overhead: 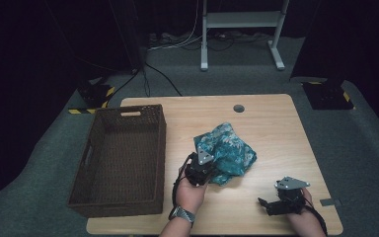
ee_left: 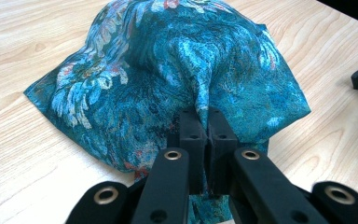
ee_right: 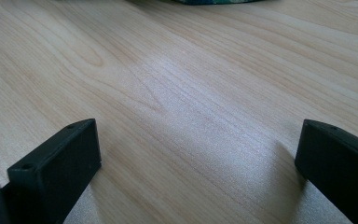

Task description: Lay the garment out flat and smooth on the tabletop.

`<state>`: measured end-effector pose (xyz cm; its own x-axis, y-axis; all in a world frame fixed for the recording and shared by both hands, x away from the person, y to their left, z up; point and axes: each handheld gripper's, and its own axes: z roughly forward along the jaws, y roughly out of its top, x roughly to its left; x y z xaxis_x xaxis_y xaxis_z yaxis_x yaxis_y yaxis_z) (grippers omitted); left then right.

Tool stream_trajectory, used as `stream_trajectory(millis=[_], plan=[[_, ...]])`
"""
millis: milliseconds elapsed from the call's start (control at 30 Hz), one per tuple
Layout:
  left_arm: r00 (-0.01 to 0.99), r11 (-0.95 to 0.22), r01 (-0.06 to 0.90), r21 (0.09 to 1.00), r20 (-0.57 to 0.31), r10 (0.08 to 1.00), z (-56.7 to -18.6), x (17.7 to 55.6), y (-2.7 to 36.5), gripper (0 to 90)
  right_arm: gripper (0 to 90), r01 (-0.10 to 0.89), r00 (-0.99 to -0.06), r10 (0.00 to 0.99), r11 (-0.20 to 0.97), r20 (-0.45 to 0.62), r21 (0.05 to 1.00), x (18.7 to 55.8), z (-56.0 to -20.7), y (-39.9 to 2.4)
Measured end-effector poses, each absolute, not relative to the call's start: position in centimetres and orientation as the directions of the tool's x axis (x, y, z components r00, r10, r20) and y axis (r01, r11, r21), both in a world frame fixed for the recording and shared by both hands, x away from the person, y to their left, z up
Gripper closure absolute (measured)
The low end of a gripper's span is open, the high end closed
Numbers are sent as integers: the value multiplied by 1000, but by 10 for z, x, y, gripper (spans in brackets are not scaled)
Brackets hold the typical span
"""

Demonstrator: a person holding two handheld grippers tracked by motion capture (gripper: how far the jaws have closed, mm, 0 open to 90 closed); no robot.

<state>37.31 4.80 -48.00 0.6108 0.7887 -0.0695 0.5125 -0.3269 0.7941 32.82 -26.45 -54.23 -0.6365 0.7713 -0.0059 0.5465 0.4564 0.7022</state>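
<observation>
Now the left gripper (ee_left: 206,126) is pinching a fold of the cloth (ee_left: 177,74) mid-table; the right gripper (ee_right: 198,154) is idling wide apart near the front edge, and the basket (overhead: 123,158) is awaiting it.

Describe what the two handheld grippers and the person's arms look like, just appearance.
Both are black. The left gripper and right gripper each carry a grey three-cornered plate on top, and a black cable trails from each. The fingers are blocky black bars with small screw holes and brass-ringed pivots. A metal wristwatch sits on the left wrist; forearms bare.
</observation>
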Motion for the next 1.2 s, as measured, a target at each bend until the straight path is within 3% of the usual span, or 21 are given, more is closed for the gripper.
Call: stream_trajectory(millis=[400, 633, 833, 1000, 1200], plan=[[595, -281, 521, 806, -107, 796, -471, 373, 55, 868, 38, 577, -604, 797, 440, -3, 688, 327, -539, -260], [590, -254, 522, 814, -130, 796, -471, 374, 56, 867, 174, 562, -584, 812, 409, -5, 719, 328, -530, -256], [603, -244, 506, 827, -138, 785, -464, 374, 51, 868, 362, 537, -524, 849, 389, -65, 748, 339, -525, -256], [605, -238, 503, 831, -142, 784, -463, 374, 51, 868, 488, 539, -497, 866, 347, -42, 767, 369, -522, -259], [612, -240, 494, 836, -138, 779, -458, 374, 50, 867, 579, 539, -476, 878, 332, -45, 774, 401, -516, -252]])
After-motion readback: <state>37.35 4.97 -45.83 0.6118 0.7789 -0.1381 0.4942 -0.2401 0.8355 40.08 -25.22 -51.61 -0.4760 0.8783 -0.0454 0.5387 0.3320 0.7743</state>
